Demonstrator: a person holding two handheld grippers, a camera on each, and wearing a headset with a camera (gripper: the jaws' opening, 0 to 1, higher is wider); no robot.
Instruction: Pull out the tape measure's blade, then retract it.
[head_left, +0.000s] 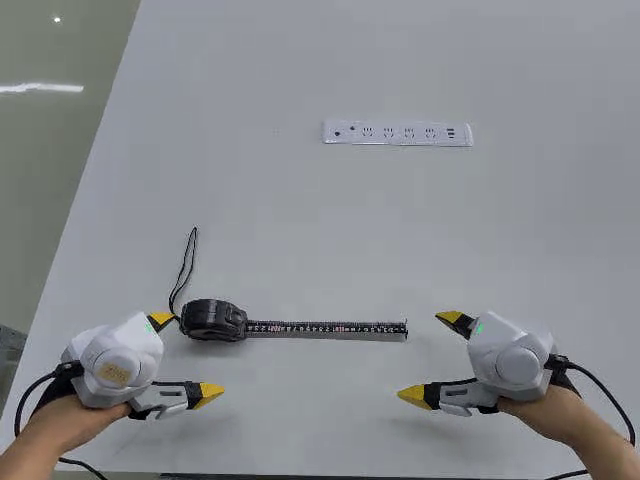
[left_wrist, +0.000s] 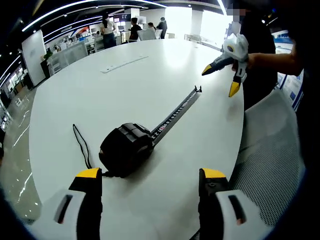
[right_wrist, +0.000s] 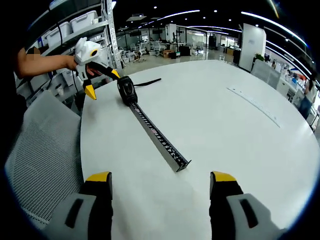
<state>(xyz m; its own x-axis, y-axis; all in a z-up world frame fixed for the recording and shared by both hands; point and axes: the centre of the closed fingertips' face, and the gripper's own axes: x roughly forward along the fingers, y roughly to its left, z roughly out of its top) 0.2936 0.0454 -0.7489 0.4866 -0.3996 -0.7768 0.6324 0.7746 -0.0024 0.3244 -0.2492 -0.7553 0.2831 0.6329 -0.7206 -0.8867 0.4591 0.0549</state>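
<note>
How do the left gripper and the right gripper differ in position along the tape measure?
The left gripper is at the case; the right gripper is at the hooked end of the blade. The left gripper's finger nearly reaches the case; the right gripper is apart from the blade. Both are open, holding nothing.

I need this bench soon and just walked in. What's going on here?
A person holds tongs in each hand over a white table. A black tape measure lies between them, its blade pulled out and flat on the surface. The left tongs are open beside the tape measure's body, and the right tongs are open near the blade's hooked tip. Neither touches it. The blade is not yet retracted. A power strip lies farther back.
</note>
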